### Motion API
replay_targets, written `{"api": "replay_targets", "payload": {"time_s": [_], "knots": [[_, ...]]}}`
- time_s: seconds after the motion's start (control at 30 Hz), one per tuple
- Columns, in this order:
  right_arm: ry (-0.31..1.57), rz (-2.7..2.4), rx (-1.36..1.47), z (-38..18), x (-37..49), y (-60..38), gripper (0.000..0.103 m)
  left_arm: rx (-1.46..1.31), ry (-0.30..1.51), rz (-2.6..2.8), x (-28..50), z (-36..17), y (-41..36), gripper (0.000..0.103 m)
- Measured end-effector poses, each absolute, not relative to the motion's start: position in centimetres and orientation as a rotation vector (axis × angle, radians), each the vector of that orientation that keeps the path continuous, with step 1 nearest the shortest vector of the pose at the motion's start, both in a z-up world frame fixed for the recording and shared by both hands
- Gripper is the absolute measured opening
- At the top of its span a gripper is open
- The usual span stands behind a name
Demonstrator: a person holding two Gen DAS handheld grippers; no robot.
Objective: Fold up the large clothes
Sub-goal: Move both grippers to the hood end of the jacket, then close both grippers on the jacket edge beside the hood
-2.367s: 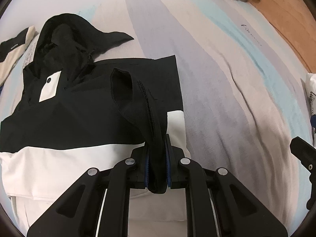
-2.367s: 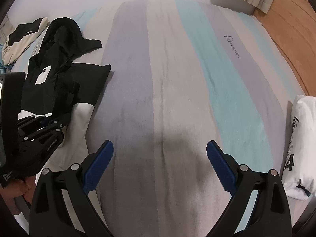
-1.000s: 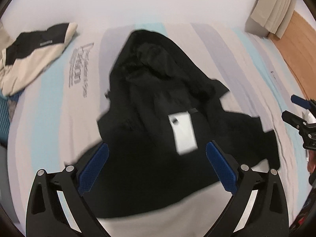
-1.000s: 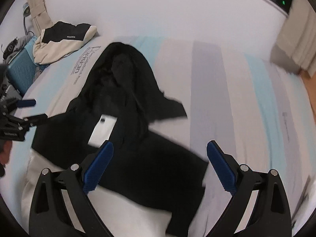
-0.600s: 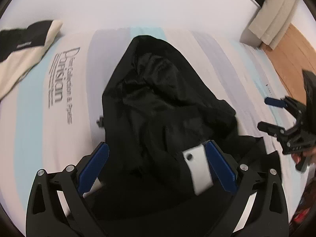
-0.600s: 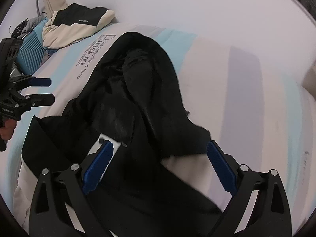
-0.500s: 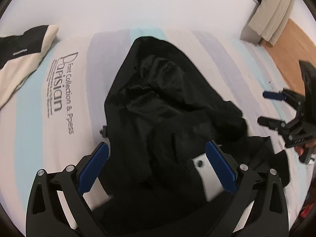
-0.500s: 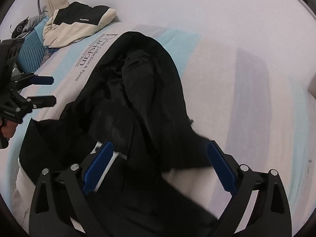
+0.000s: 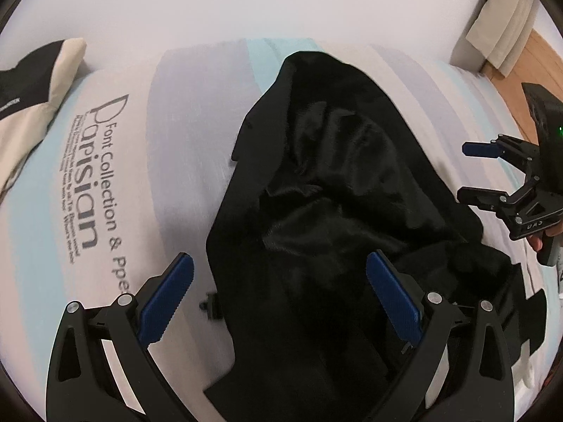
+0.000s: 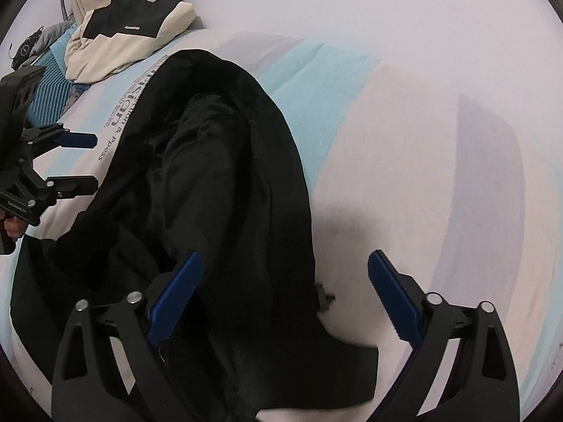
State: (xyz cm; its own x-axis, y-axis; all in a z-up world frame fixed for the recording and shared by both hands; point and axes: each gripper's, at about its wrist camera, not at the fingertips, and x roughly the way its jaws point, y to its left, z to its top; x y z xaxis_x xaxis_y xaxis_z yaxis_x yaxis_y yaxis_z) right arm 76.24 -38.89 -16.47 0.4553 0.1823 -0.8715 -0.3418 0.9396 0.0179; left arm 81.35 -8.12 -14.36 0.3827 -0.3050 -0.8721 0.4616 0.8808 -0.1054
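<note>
Jacket: The black jacket (image 9: 334,211) is lying on the striped bed (image 9: 183,147), with its hood end pointing to the far wall. It is looking bumpy and loose, not flat.
Left gripper: I am holding my left gripper (image 9: 281,302) wide open over the near left edge of the jacket. It is gripping nothing.
Right gripper: My right gripper (image 10: 285,302) is wide open too, though its jaws have just been closing a little. The right edge of the jacket is lying between them, but the pads are not pressing on it.
Done: I think some folding is done, because I am seeing a flap lying over the middle. I cannot tell how much.
Left to do: I am thinking the hood end needs folding down, and the jacket needs making into a neat pile.
Other clothes: A black and cream top (image 10: 130,35) is sitting bunched up at the far corner.
</note>
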Motion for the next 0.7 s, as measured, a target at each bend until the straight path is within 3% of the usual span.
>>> {"api": "replay_targets", "payload": {"time_s": [0.1, 0.4, 0.6, 0.7], "knots": [[1.078, 0.349, -0.156, -17.6, 78.1, -38.9, 0.072, 0.153, 1.075, -0.484, 82.8, -15.2, -8.3, 0.096], [1.108, 0.353, -0.073, -19.7, 80.5, -39.4, 0.064, 0.145, 1.047, -0.46, 86.3, -16.7, -8.7, 0.087], [1.124, 0.353, -0.051, -20.5, 81.6, -38.9, 0.043, 0.119, 1.056, -0.464, 87.8, -17.7, -8.6, 0.072], [1.124, 0.344, -0.035, -20.5, 82.1, -38.7, 0.031, 0.131, 1.052, -0.482, 87.8, -17.9, -9.3, 0.057]]}}
